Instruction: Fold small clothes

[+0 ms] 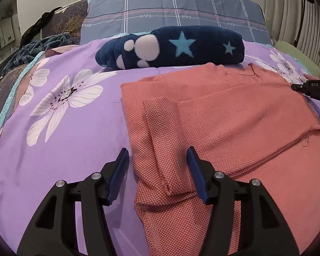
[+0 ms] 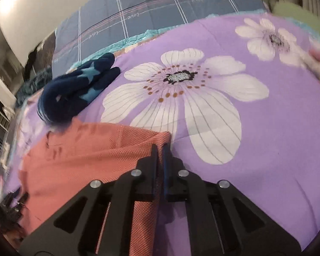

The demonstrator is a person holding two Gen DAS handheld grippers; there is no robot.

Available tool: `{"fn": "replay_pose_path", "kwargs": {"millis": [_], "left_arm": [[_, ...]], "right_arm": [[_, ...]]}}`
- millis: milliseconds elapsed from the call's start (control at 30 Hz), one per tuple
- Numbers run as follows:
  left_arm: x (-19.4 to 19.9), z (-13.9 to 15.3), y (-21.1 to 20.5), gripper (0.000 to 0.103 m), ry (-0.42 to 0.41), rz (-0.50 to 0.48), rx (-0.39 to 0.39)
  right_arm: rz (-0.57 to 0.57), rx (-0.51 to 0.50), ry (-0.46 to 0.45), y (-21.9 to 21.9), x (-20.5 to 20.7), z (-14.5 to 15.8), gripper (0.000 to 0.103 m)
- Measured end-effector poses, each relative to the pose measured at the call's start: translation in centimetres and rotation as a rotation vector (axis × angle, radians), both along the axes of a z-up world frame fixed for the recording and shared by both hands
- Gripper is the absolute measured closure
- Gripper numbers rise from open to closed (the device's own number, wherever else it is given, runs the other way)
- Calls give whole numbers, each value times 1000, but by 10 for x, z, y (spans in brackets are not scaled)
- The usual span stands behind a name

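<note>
Reading "love" along the grey-blue plaid pillow (image 1: 172, 6), coral waffle-knit garment (image 1: 224, 117) lying partly folded on the purple floral bedspread (image 1: 70, 140), left claw (image 1: 157, 155) wide over its folded sleeve, right claw (image 2: 160, 147) pinching its edge.

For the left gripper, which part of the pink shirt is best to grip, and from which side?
Probably the folded-in sleeve's hem on the pink shirt: it lies doubled between the open left gripper fingers. Come down from the shirt's purple-sheet side.

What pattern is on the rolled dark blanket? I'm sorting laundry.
Navy blanket with light blue stars and white paw-print spots, clearest in the left wrist view.
</note>
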State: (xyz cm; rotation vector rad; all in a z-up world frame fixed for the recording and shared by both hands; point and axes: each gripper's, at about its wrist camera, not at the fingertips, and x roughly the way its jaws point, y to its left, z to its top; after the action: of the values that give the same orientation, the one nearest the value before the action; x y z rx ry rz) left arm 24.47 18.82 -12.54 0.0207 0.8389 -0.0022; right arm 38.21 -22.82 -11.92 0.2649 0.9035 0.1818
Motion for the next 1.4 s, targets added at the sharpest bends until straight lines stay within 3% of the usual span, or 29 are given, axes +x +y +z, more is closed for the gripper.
{"fn": "replay_pose_path", "kwargs": {"millis": [67, 133, 200, 233, 267, 300, 367, 400, 433, 500, 567, 700, 800, 833, 1000, 1100, 1167, 1233, 1267, 1400], "left_arm": [[0, 0, 3, 43, -2, 9, -8], [-3, 3, 5, 42, -20, 26, -11], [-9, 11, 9, 46, -62, 38, -22], [-14, 16, 11, 61, -92, 35, -40], [-17, 20, 13, 92, -107, 25, -60], [-18, 25, 15, 102, -114, 7, -98], [-17, 29, 14, 103, -108, -18, -130], [-15, 29, 11, 103, -106, -23, -121], [-10, 28, 8, 103, -91, -30, -107], [0, 20, 3, 103, -42, -54, -103], [15, 5, -2, 101, 31, -44, -57], [19, 4, -8, 99, 41, -8, 90], [19, -7, -11, 96, 67, 135, 400], [17, -13, -5, 95, 84, 156, 420], [-15, 22, 13, 94, 3, 126, 90], [-38, 39, -3, 71, -49, -7, -49], [-46, 25, -21, 52, 14, -77, -47], [-50, -9, -41, 46, 110, -131, 27], [-56, -9, -45, 46, 58, -136, 52], [-72, 10, -34, 47, 77, -89, -34]], "right_arm": [[-19, -103, -50, 7, -13, 16, 80], [-25, -198, -119, 18, -36, 36, 76], [73, -138, -150, 25, -61, 47, 77], [161, -84, -138, 33, -77, 47, 81], [229, -57, -112, 39, -90, 42, 82], [267, -65, -87, 43, -100, 34, 84], [271, -197, -16, 50, -112, 3, 86], [270, -221, -45, 48, -118, -9, 86], [267, -174, -77, 40, -122, -12, 85], [227, -105, -45, 30, -118, -9, 86], [215, -106, -48, 31, -120, -13, 86], [220, -178, -74, 40, -127, -10, 84], [222, -154, -72, 38, -123, -11, 84], [222, -141, -69, 37, -124, -12, 83], [225, -107, -66, 35, -122, -12, 82], [233, -108, -67, 37, -122, -12, 78], [239, -114, -68, 39, -123, -11, 75], [245, -121, -69, 41, -123, -11, 73], [249, -129, -69, 43, -124, -11, 72], [248, -163, -78, 42, -133, -6, 71]]}}
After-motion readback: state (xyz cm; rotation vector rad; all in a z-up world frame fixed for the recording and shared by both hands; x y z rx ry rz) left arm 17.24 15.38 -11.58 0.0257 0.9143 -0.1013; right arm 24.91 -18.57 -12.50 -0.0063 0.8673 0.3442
